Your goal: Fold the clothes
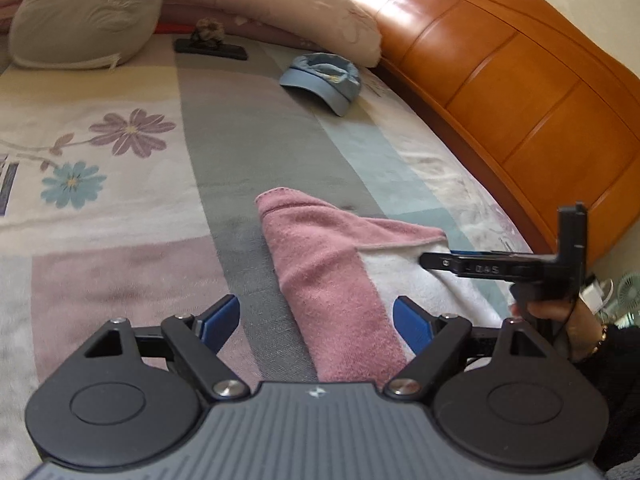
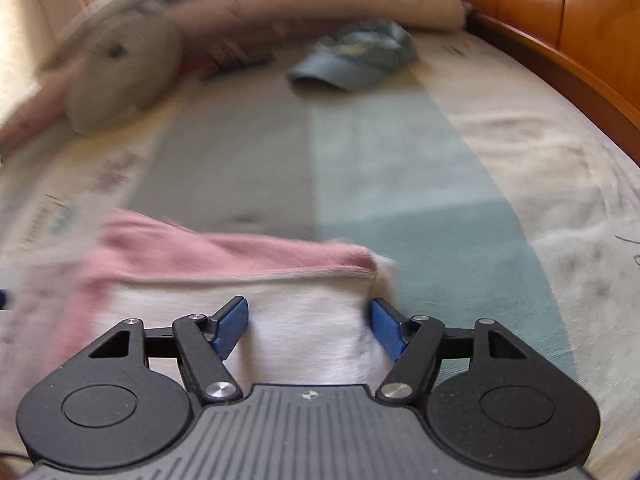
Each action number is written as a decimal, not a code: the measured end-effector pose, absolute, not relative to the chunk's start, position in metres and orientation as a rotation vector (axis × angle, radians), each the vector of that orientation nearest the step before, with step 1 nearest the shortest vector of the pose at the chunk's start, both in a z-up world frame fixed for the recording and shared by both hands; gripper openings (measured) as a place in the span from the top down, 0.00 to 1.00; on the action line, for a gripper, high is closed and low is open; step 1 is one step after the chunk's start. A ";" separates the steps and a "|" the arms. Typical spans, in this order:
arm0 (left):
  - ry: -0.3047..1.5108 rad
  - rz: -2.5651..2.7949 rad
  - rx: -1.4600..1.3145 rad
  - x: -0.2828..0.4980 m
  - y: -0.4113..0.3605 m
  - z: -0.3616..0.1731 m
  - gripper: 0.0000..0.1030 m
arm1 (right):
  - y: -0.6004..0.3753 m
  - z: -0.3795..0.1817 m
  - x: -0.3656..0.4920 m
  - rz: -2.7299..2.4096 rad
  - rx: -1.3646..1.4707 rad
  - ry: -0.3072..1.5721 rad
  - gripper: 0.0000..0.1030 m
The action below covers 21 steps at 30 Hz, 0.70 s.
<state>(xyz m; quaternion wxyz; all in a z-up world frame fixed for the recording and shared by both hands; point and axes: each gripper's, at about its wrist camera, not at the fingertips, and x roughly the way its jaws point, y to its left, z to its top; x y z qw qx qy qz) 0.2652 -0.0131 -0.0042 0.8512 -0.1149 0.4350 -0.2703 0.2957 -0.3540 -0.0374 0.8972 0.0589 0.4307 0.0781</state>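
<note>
A pink and white cloth (image 1: 332, 264) lies folded on the bed, pink layer turned over the white part. My left gripper (image 1: 316, 324) is open, its blue pads on either side of the pink strip, which lies between them without being clamped. In the right wrist view the same cloth (image 2: 224, 264) is blurred; its white part (image 2: 308, 332) sits between the spread pads of my right gripper (image 2: 310, 326), which is open. From the left wrist view the right gripper (image 1: 436, 260) reaches in from the right over the white part, held by a hand (image 1: 560, 316).
A blue cap (image 1: 324, 80) rests further up the bed, also visible in the right wrist view (image 2: 356, 60). Pillows (image 1: 88, 12) and a rolled quilt (image 1: 280, 4) lie at the head. A dark phone-like object (image 1: 210, 49) sits near them. The wooden headboard (image 1: 520, 80) runs along the right.
</note>
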 end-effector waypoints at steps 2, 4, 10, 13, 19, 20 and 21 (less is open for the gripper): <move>0.920 -0.554 -0.267 0.264 -0.015 -0.005 0.19 | -0.362 -0.031 0.292 0.184 0.135 0.878 0.29; 0.936 -0.565 -0.296 0.266 -0.020 -0.008 0.19 | -0.374 -0.019 0.283 0.195 0.176 0.847 0.25; 0.996 -0.572 -0.288 0.272 -0.039 -0.016 0.19 | -0.424 -0.014 0.258 0.182 0.391 0.840 0.15; 1.008 -0.585 -0.254 0.274 -0.045 -0.014 0.19 | -0.428 -0.019 0.240 0.143 0.421 0.825 0.15; 1.019 -0.625 -0.221 0.281 -0.055 -0.011 0.19 | -0.426 -0.029 0.200 0.099 0.504 0.792 0.13; 1.017 -0.637 -0.220 0.282 -0.056 -0.011 0.19 | -0.424 -0.031 0.197 0.085 0.501 0.792 0.13; 1.016 -0.648 -0.218 0.283 -0.056 -0.012 0.19 | -0.422 -0.031 0.195 0.074 0.498 0.794 0.13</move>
